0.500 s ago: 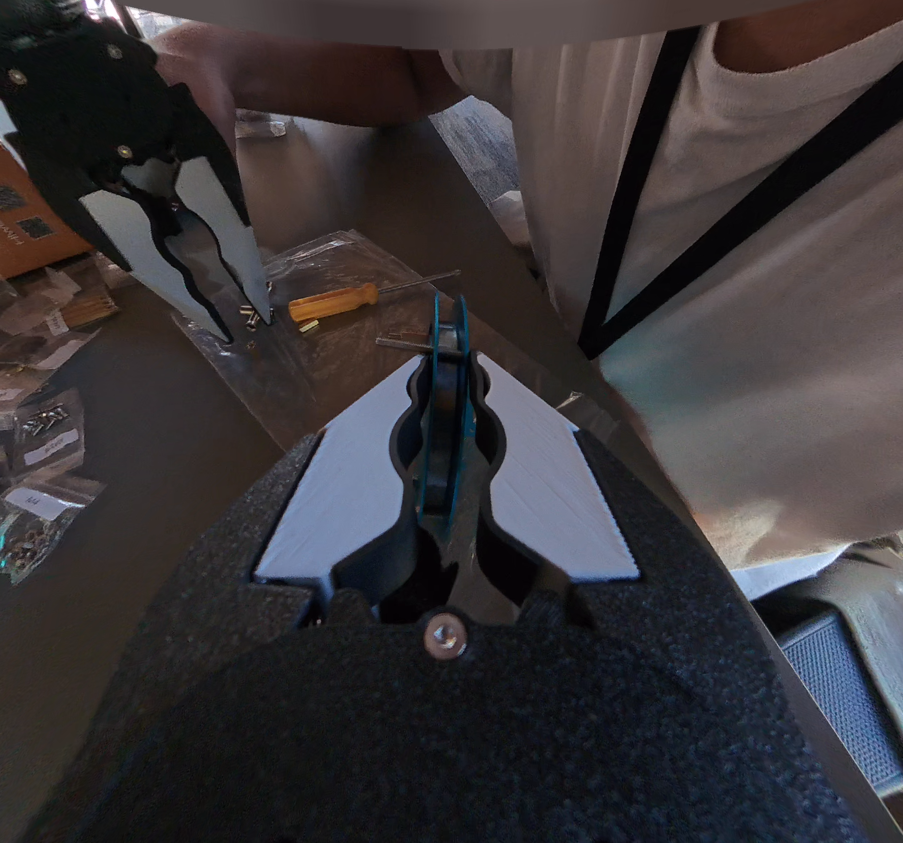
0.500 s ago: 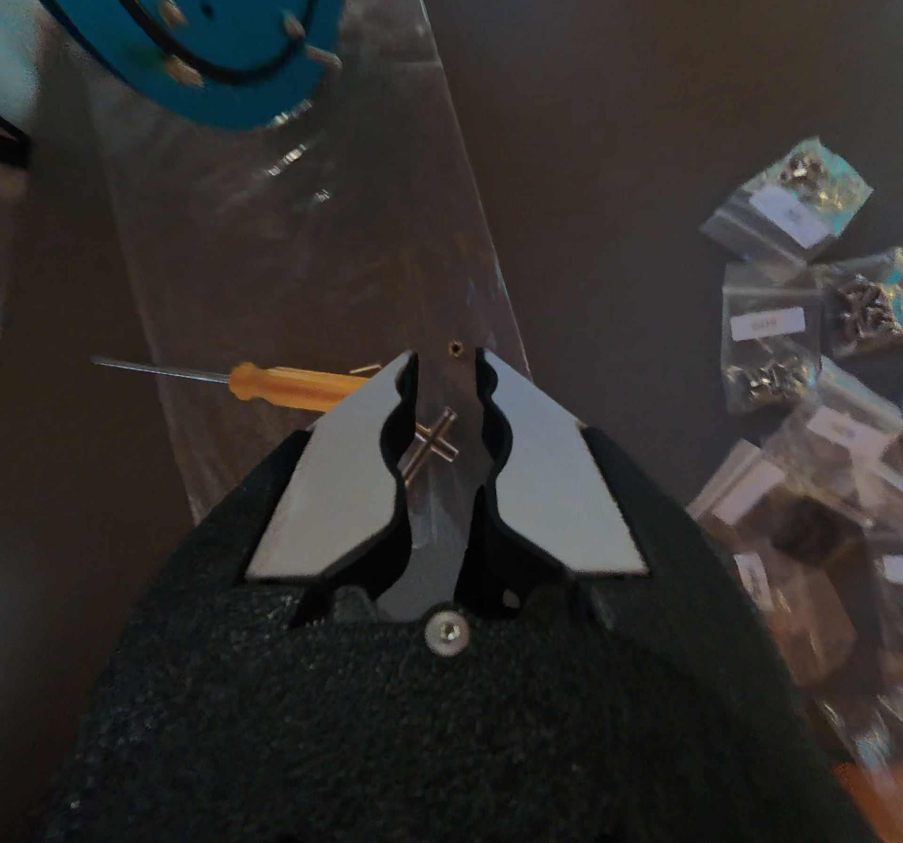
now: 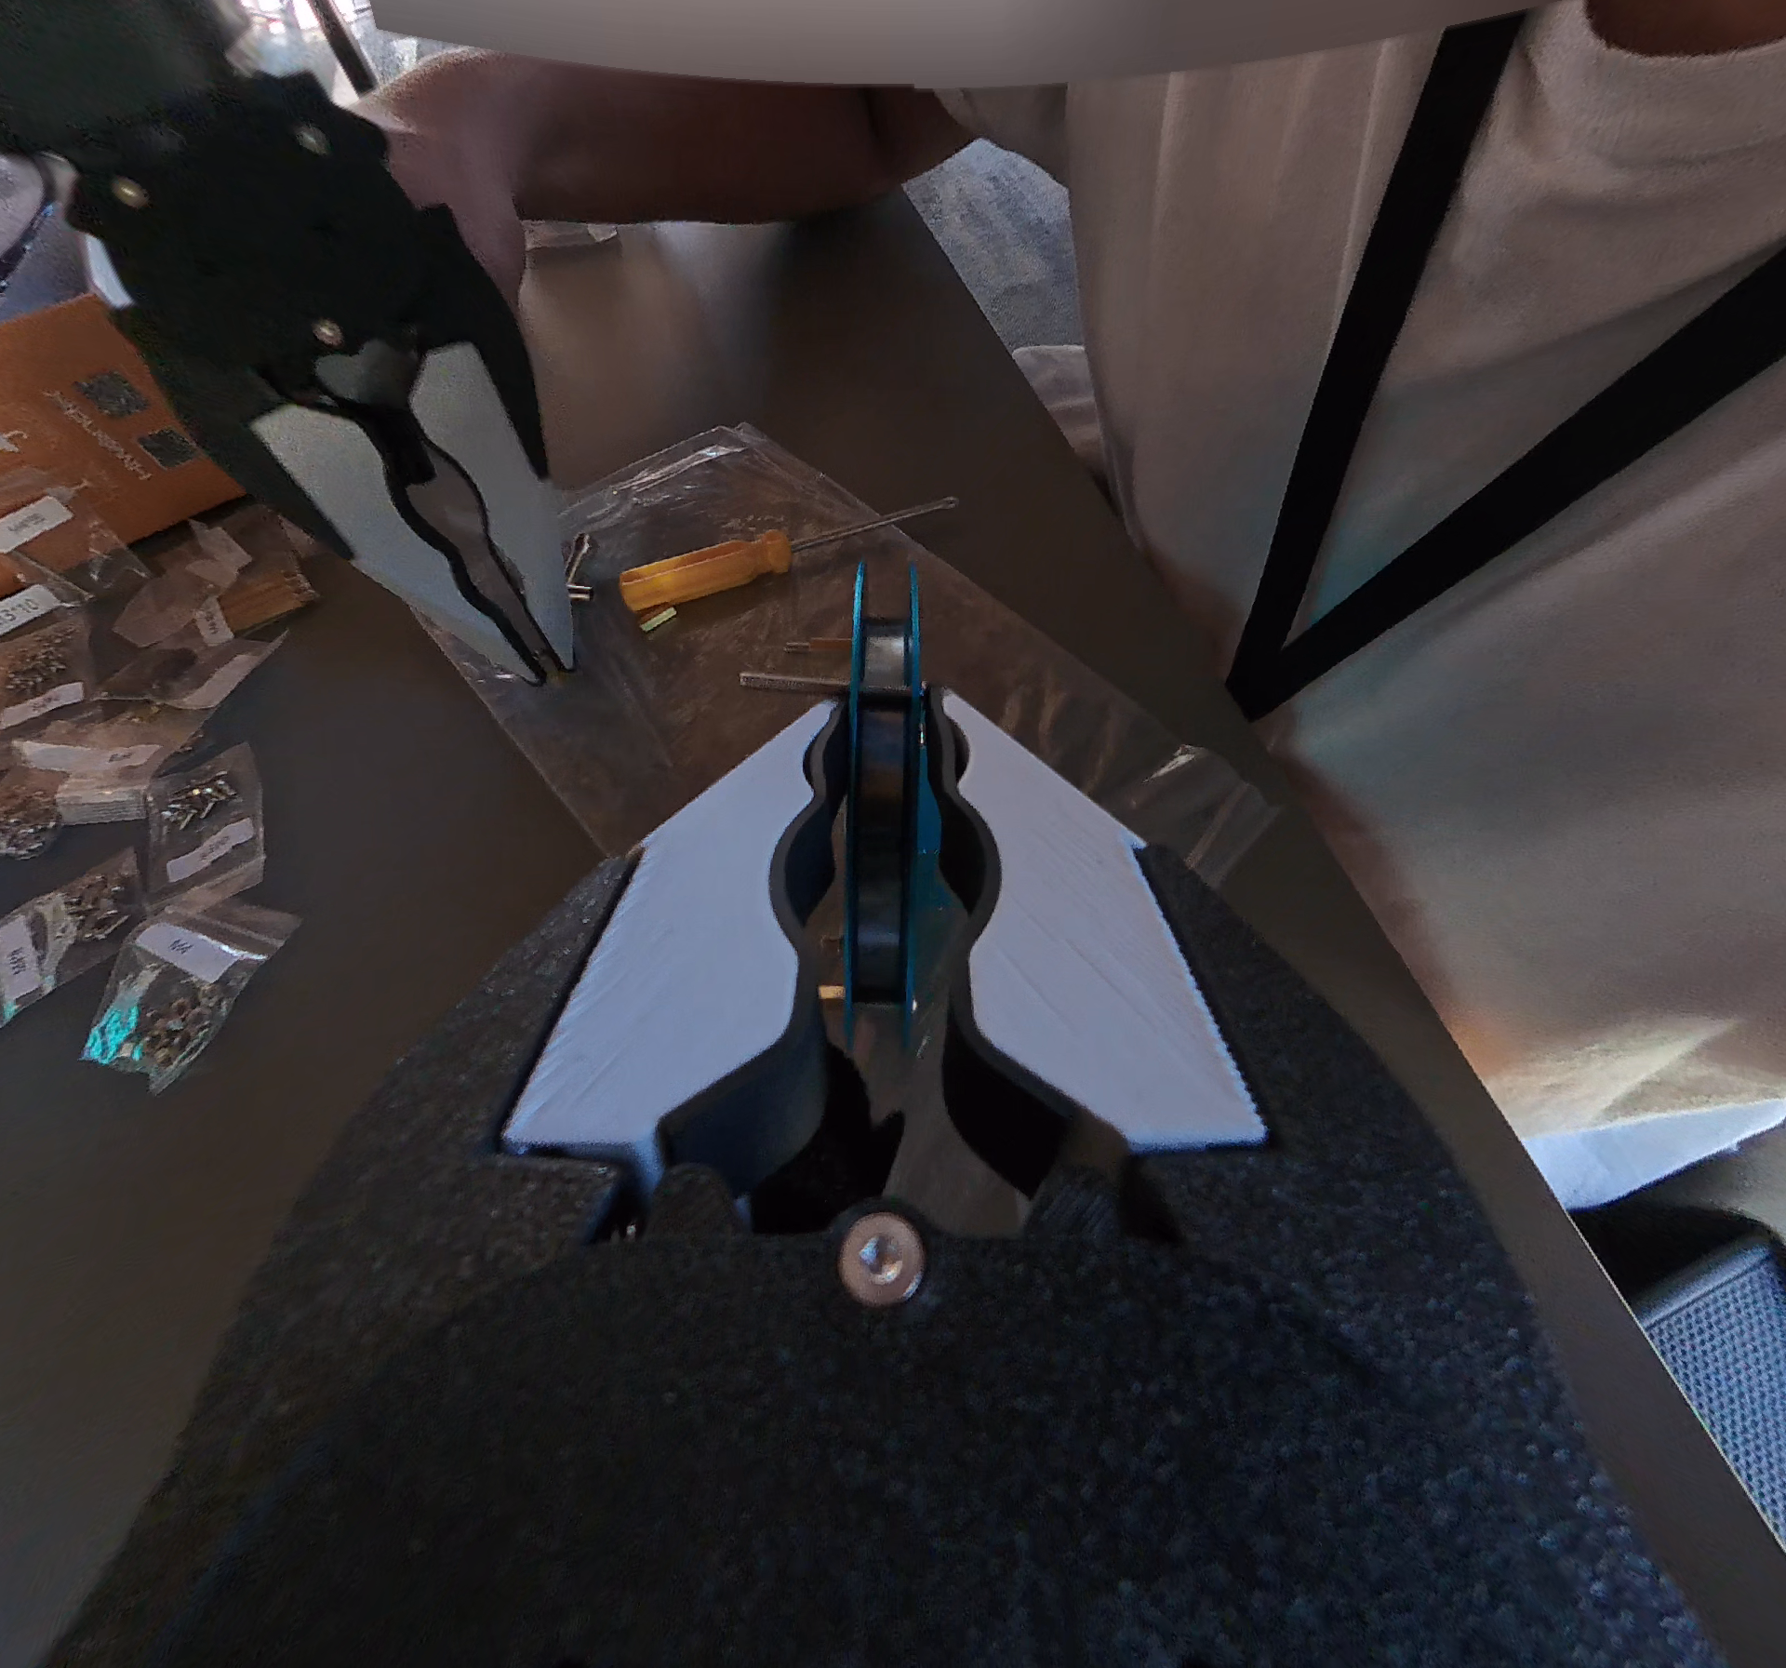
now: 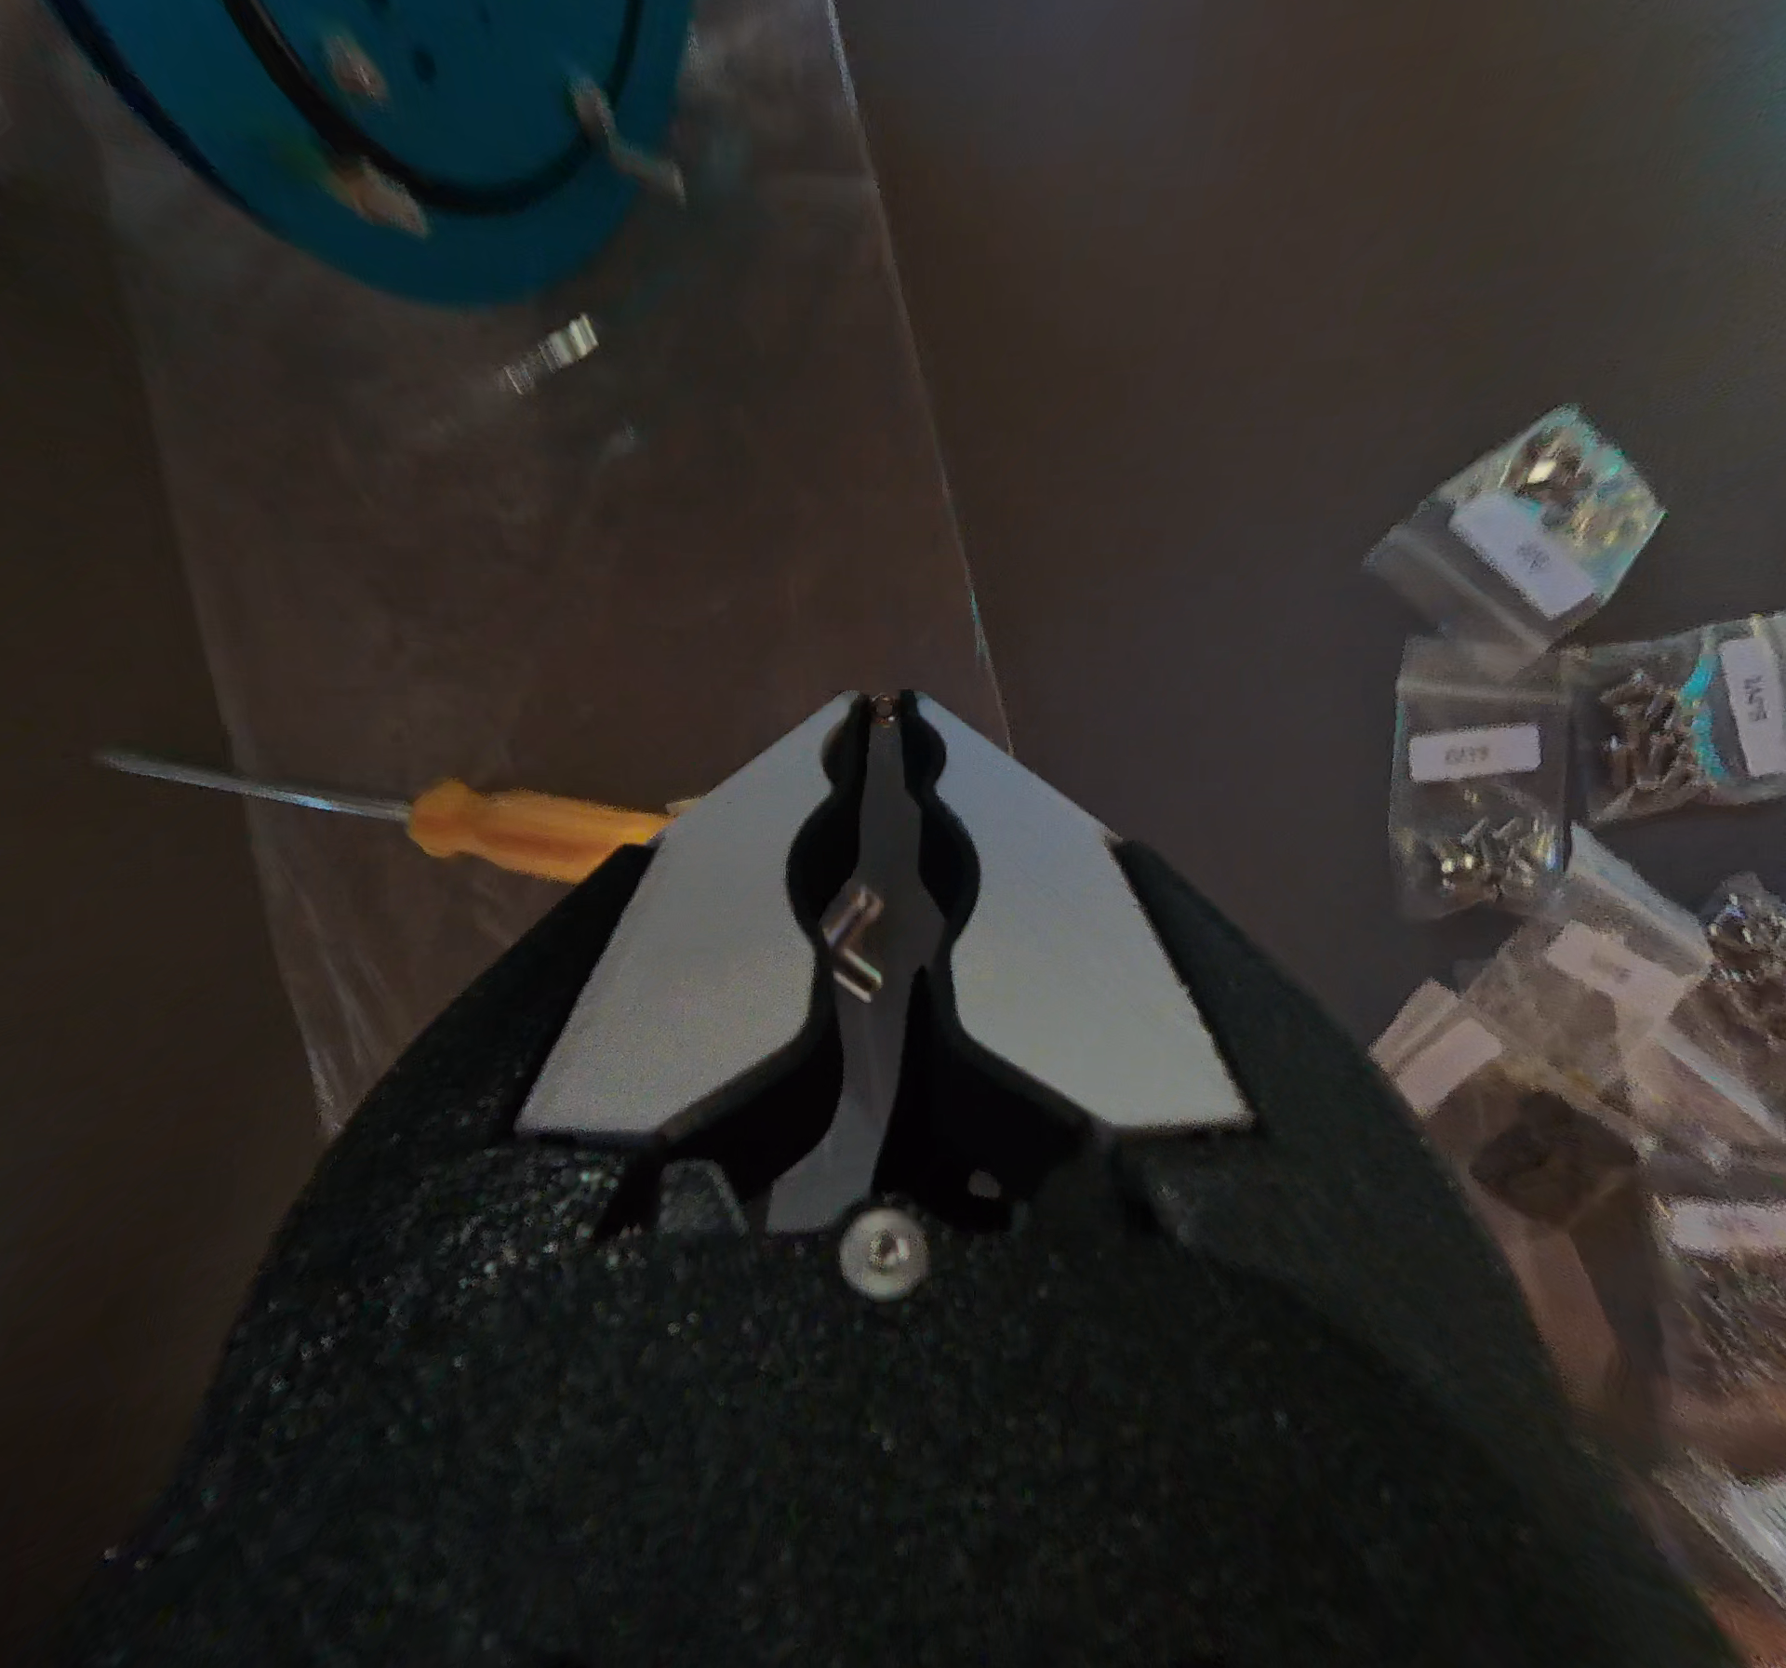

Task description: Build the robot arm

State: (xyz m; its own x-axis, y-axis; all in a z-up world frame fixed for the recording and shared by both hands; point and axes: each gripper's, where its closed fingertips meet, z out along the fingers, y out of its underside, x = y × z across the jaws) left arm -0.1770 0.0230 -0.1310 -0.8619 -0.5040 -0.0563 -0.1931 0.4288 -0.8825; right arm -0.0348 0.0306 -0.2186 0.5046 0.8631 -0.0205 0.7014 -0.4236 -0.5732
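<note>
Right wrist view: right gripper [image 4: 881, 700] around tiny part [image 4: 881, 703]

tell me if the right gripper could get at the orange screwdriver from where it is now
Probably not right away: the right gripper is shut on a tiny brass piece. Otherwise the orange screwdriver lies unobstructed just beside it on the plastic sheet.

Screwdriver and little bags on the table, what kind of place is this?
Probably a workbench for building small machines: an orange-handled screwdriver, labelled bags of screws, and a blue metal wheel gripped in the left tongs.
</note>
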